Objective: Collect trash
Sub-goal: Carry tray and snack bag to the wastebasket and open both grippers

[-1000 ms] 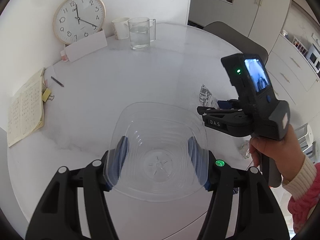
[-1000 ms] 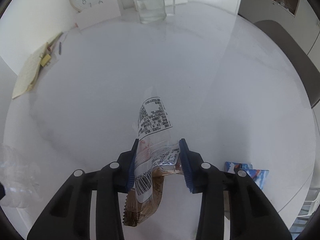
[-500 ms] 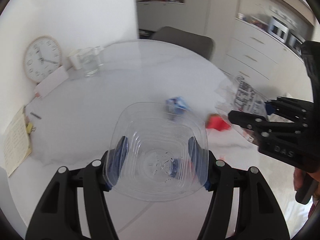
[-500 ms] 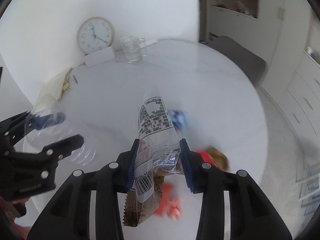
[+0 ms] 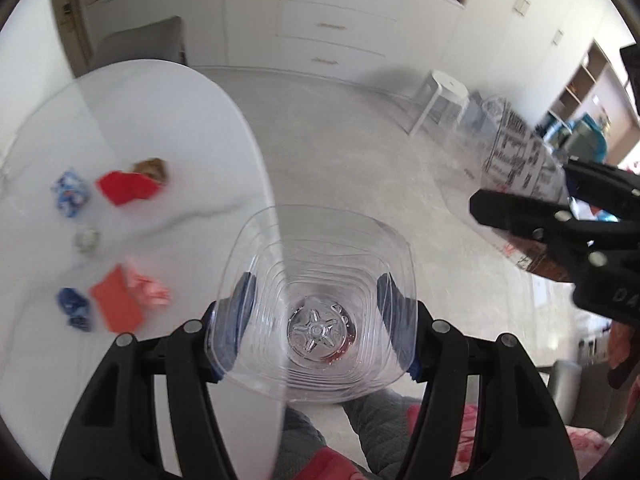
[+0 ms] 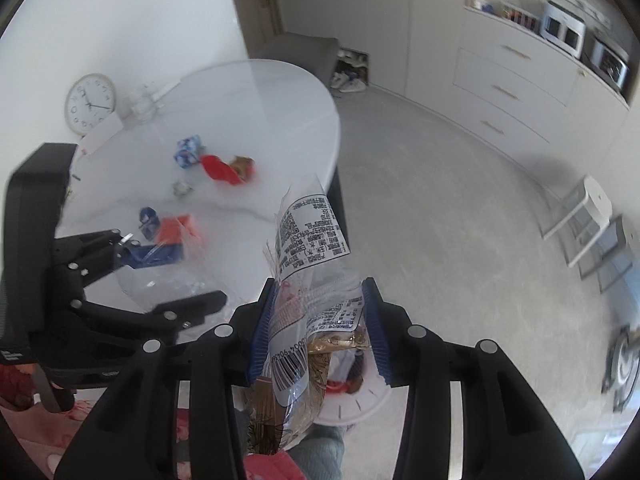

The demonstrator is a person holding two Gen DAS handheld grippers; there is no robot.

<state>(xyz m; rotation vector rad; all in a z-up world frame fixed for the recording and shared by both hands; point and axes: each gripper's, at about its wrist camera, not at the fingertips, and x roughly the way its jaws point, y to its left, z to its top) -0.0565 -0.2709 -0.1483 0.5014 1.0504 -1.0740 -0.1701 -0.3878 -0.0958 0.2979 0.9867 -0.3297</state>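
Note:
My left gripper (image 5: 316,312) is shut on a clear plastic container (image 5: 316,264), held over the table's edge and the floor. It also shows in the right wrist view (image 6: 156,276) at the lower left. My right gripper (image 6: 318,320) is shut on a clear snack wrapper (image 6: 312,240) with a printed label and barcode, held off the table over the floor. The right gripper also shows in the left wrist view (image 5: 560,208) at the right. Several pieces of trash lie on the white round table (image 6: 248,96): red wrappers (image 5: 124,188), blue wrappers (image 5: 70,198) and a small crumpled ball (image 5: 87,240).
A wall clock (image 6: 90,102) and a glass pitcher (image 6: 140,100) stand at the table's far side. A grey chair (image 6: 296,54) is behind the table. White drawers (image 6: 512,88) line the wall. A white stool (image 5: 444,96) stands on the grey carpet.
Both grippers have swung right and away from the table, each keeping its hold. The view now takes in the table's edge, the floor and the cabinets.

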